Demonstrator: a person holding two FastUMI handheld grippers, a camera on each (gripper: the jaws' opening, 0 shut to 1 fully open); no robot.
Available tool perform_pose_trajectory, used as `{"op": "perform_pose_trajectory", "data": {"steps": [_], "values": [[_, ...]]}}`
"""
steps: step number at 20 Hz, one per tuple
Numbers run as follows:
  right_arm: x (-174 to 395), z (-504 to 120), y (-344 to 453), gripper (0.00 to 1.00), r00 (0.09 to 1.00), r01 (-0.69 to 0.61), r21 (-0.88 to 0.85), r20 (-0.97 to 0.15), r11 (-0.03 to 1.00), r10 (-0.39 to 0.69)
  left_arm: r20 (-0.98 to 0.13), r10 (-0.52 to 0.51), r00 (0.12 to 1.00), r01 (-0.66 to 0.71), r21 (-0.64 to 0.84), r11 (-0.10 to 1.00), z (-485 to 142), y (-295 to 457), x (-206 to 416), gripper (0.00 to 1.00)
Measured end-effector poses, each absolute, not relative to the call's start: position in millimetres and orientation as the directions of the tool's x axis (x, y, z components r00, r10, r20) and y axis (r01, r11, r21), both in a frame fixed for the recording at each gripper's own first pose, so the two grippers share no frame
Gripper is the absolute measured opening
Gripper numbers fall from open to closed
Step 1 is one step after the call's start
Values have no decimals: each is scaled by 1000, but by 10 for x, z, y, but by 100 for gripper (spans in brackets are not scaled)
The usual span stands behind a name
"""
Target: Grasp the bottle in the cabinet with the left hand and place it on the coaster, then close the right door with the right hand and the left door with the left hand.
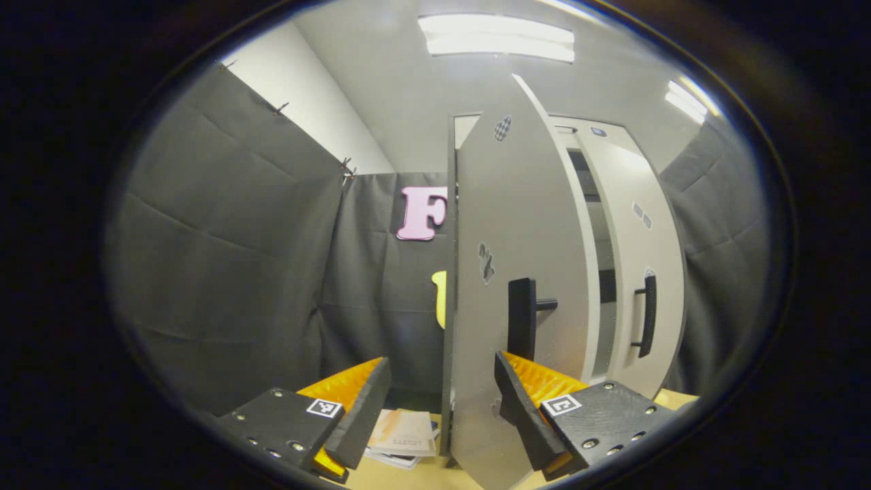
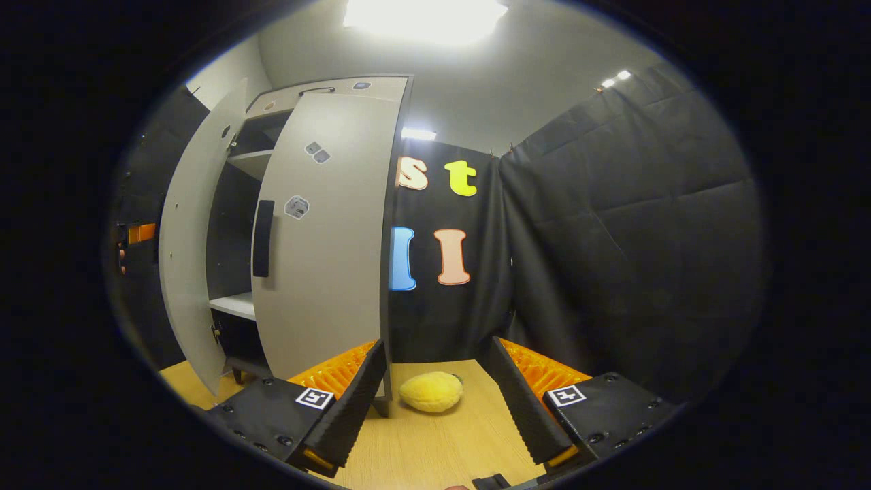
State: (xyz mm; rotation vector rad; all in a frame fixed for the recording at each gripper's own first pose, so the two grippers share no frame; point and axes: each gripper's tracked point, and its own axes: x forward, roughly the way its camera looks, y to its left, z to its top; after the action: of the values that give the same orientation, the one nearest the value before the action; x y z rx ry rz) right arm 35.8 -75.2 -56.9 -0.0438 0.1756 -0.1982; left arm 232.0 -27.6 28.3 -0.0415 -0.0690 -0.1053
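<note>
Cabinet (image 2: 326,224) doors concern us: in the left gripper view our left claw (image 1: 442,408) is released, its fingers spread either side of the left door (image 1: 510,272), whose edge stands between them; its black handle (image 1: 522,327) sits just above the right-hand finger. Beyond it, the right door (image 1: 639,272) looks nearly closed. In the right gripper view our right claw (image 2: 435,401) is released, gripping nothing, with a yellow lemon-like thing (image 2: 431,392) on the wooden table (image 2: 435,449) between its fingers.
</note>
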Motion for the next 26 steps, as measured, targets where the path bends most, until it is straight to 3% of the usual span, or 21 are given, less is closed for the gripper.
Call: {"op": "perform_pose_trajectory", "data": {"steps": [10,13,14,15,17,18,24,25,26], "values": [[233,-518,-933,98,959,233,-46,-158,971,-237,48,-226,973,230,-86,969,127,-1101,2596,94],[196,-494,-908,98,964,220,-44,-146,975,-224,42,-214,976,217,-81,973,111,-1162,2694,97],[187,-493,-905,98,965,215,-44,-145,976,-219,45,-212,976,215,-80,973,110,-1155,2685,90],[174,-493,-894,98,966,208,-43,-145,977,-212,43,-213,976,216,-82,973,105,-1150,2652,97],[191,-485,-870,93,970,189,-33,-148,981,-192,43,-201,979,204,-74,976,123,-1117,2635,97],[198,-464,-861,98,973,180,-24,-145,983,-182,46,-192,980,195,-62,979,145,-1091,2607,97],[261,-281,-764,98,991,83,31,-112,996,-79,64,-152,986,150,25,988,398,-880,2468,97],[252,-243,-736,93,993,61,38,-107,997,-57,62,-139,988,137,41,990,408,-871,2456,97],[247,-199,-713,98,994,39,42,-100,998,-35,62,-130,990,127,53,991,404,-882,2457,96]]}}
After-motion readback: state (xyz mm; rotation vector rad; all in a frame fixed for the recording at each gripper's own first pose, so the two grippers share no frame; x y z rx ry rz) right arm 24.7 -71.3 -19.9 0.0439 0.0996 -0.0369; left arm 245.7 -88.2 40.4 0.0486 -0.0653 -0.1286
